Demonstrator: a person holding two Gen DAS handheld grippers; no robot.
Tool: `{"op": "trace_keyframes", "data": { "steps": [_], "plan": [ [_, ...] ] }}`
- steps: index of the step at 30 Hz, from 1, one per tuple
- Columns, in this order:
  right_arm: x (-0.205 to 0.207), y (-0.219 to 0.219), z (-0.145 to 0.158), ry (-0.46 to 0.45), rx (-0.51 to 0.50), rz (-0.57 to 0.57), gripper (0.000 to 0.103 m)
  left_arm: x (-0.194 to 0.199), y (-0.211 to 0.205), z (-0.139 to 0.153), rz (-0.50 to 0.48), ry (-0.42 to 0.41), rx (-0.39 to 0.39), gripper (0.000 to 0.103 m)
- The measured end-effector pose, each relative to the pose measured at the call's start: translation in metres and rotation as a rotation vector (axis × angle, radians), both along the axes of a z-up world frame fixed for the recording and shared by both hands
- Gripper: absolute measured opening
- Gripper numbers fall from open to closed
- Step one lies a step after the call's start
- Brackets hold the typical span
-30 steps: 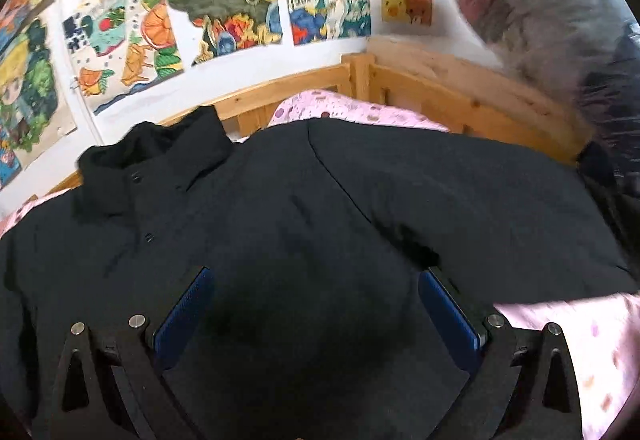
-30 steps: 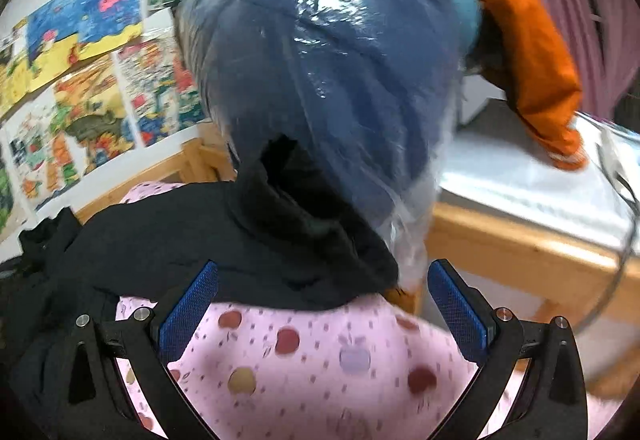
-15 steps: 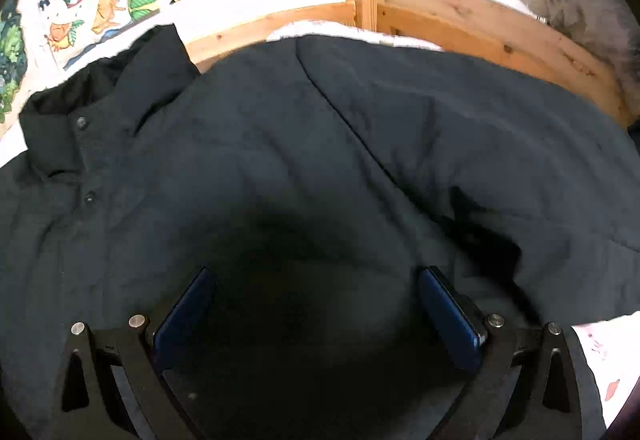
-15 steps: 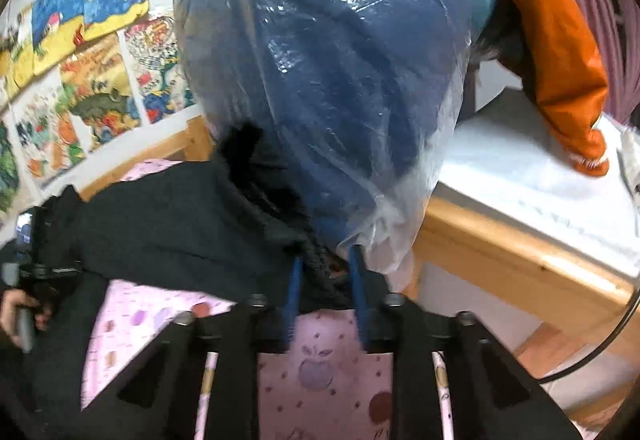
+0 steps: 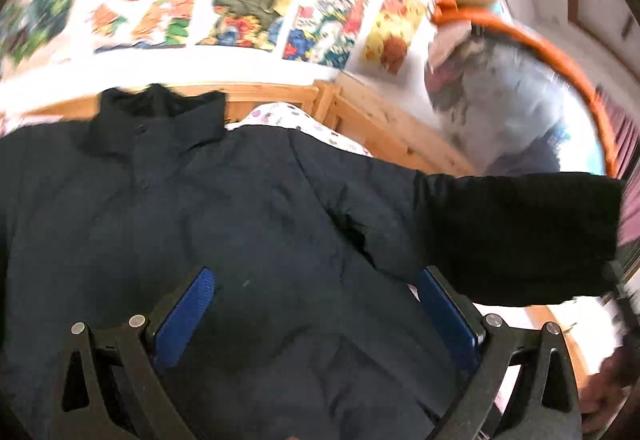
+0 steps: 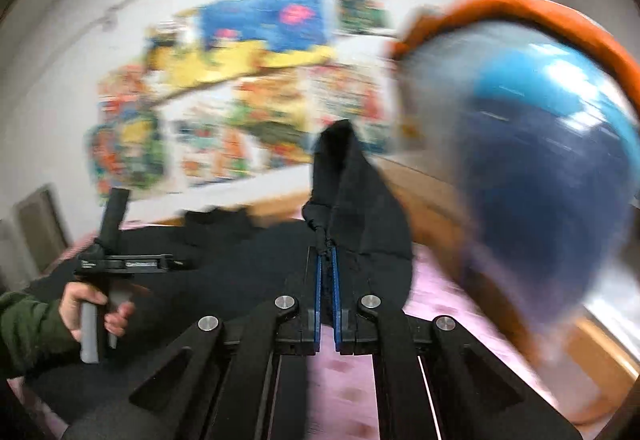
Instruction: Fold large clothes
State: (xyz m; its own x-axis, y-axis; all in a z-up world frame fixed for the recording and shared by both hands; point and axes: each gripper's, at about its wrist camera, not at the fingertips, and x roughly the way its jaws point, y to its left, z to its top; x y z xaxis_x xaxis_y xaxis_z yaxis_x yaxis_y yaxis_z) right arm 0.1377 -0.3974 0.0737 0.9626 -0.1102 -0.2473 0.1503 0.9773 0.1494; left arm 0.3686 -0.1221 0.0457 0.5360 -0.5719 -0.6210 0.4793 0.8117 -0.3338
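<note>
A large black jacket (image 5: 224, 207) lies spread face up on the pink spotted bedsheet (image 5: 280, 119), collar towards the wall. My left gripper (image 5: 316, 304) is open, hovering just over the jacket's lower front, holding nothing. My right gripper (image 6: 327, 260) is shut on the jacket's right sleeve cuff (image 6: 352, 207) and holds it lifted above the bed. In the left wrist view the sleeve (image 5: 512, 232) stretches out to the right, raised off the bed. The left gripper's handle and hand show in the right wrist view (image 6: 104, 264).
The wooden bed frame (image 5: 384, 127) runs along the far and right sides. Colourful posters (image 5: 240, 7) cover the wall. A plastic-wrapped blue bundle with an orange garment (image 6: 552, 175) hangs at the right, close to the lifted sleeve.
My right gripper, shut on the sleeve cuff, has lifted it up off the bed. My left gripper pulled back a little from the jacket and stays open.
</note>
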Motion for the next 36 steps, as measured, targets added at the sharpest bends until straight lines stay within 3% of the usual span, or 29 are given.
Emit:
{"op": "trace_keyframes", "data": {
  "steps": [7, 14, 15, 17, 18, 19, 25, 26, 27, 28, 30, 31, 32, 34, 36],
  "plan": [
    [0.053, 0.107, -0.016, 0.032, 0.006, 0.271, 0.004, -0.021, 0.108, -0.005, 0.071, 0.071, -0.107, 0.102],
    [0.085, 0.19, -0.085, 0.207, -0.026, 0.393, 0.01, -0.017, 0.15, -0.034, 0.109, 0.125, -0.173, 0.098],
    [0.086, 0.194, -0.096, 0.245, -0.026, 0.412, 0.015, -0.015, 0.145, -0.038, 0.112, 0.127, -0.155, 0.098],
    [0.082, 0.201, -0.112, 0.294, -0.033, 0.446, 0.04, -0.012, 0.134, -0.044, 0.104, 0.117, -0.092, 0.098],
    [0.078, 0.2, -0.116, 0.299, -0.033, 0.45, 0.061, -0.011, 0.129, -0.045, 0.089, 0.113, -0.073, 0.098],
    [0.069, 0.2, -0.121, 0.289, -0.024, 0.469, 0.067, -0.008, 0.119, -0.047, 0.068, 0.112, -0.047, 0.098],
    [0.033, 0.186, -0.12, 0.239, -0.072, 0.439, 0.067, 0.021, 0.061, -0.081, -0.045, 0.221, 0.151, 0.096],
    [0.029, 0.181, -0.118, 0.228, -0.075, 0.423, 0.067, 0.028, 0.052, -0.09, -0.053, 0.25, 0.178, 0.091],
    [0.027, 0.174, -0.116, 0.219, -0.078, 0.405, 0.067, 0.034, 0.044, -0.099, -0.06, 0.289, 0.203, 0.071],
    [0.023, 0.168, -0.115, 0.211, -0.082, 0.386, 0.067, 0.039, 0.038, -0.11, -0.072, 0.334, 0.215, 0.058],
    [0.018, 0.155, -0.112, 0.201, -0.084, 0.349, 0.067, 0.042, 0.03, -0.122, -0.067, 0.381, 0.24, 0.051],
    [0.015, 0.147, -0.112, 0.2, -0.08, 0.331, 0.068, 0.041, 0.028, -0.121, -0.076, 0.374, 0.23, 0.04],
    [0.01, 0.14, -0.112, 0.2, -0.075, 0.315, 0.068, 0.039, 0.027, -0.119, -0.087, 0.356, 0.23, 0.036],
    [0.007, 0.127, -0.111, 0.204, -0.072, 0.287, 0.068, 0.032, 0.024, -0.108, -0.079, 0.275, 0.258, 0.013],
    [0.008, 0.115, -0.111, 0.211, -0.073, 0.255, 0.068, 0.027, 0.023, -0.097, -0.063, 0.211, 0.257, 0.011]
  ]
}}
